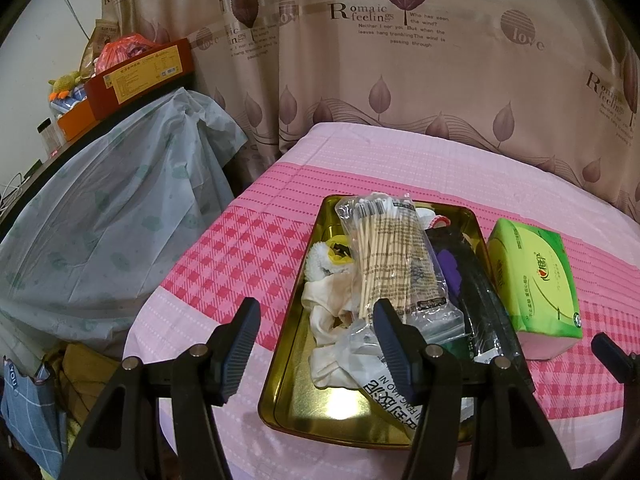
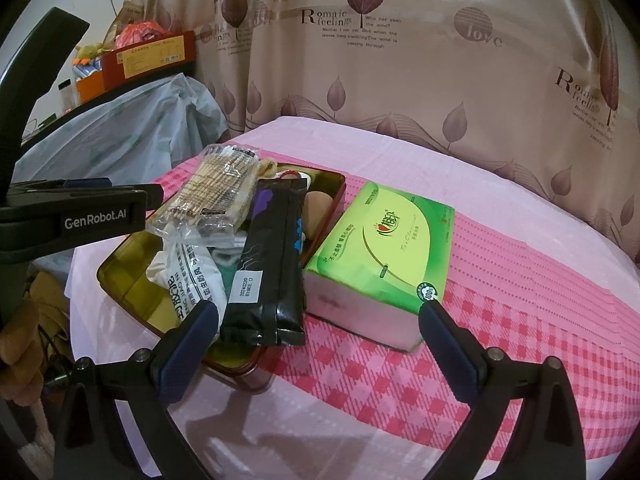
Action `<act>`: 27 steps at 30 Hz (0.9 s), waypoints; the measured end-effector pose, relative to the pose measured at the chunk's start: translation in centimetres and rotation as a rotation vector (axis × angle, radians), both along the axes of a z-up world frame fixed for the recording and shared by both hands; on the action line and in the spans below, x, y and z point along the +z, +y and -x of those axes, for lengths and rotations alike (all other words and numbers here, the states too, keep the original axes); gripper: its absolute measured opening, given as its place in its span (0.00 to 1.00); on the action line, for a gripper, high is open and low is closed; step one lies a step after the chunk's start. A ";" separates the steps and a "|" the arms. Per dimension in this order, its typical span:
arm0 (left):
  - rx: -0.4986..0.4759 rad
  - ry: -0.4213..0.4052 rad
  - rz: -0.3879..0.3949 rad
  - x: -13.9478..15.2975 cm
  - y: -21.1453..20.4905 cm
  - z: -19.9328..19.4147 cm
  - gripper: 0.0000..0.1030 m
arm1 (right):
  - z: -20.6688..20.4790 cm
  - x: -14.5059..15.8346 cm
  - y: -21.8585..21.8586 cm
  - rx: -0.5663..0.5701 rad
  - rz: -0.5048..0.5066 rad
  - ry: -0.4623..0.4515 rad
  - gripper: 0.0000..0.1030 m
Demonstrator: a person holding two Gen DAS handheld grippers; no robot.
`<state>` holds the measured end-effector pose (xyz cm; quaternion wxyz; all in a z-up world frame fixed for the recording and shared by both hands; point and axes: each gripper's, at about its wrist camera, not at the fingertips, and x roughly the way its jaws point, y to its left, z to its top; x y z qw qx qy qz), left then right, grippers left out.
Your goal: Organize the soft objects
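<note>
Gaping wide, both tongs, left (image 1: 316, 338) and right (image 2: 320, 334), hold nothing.

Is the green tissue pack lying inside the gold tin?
No. The green tissue pack lies on the pink cloth beside the gold tin, outside its rim.

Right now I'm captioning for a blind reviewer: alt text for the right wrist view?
Open right gripper faces a green tissue pack on a pink checked cloth, beside a gold tin piled with cotton swabs and a black packet.
</note>
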<state>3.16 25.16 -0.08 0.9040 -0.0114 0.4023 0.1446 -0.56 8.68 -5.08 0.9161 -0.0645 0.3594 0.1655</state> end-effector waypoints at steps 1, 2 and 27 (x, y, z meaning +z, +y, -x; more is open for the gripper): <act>0.001 0.000 0.000 0.0 0.0 0.0 0.58 | 0.0 0.0 0.0 0.000 0.000 0.001 0.97; 0.001 0.000 0.001 0.0 0.0 -0.1 0.58 | 0.0 0.0 0.0 0.000 0.000 0.001 0.97; -0.002 0.004 -0.003 -0.1 -0.1 -0.1 0.58 | 0.0 -0.4 0.1 0.004 0.004 0.015 0.97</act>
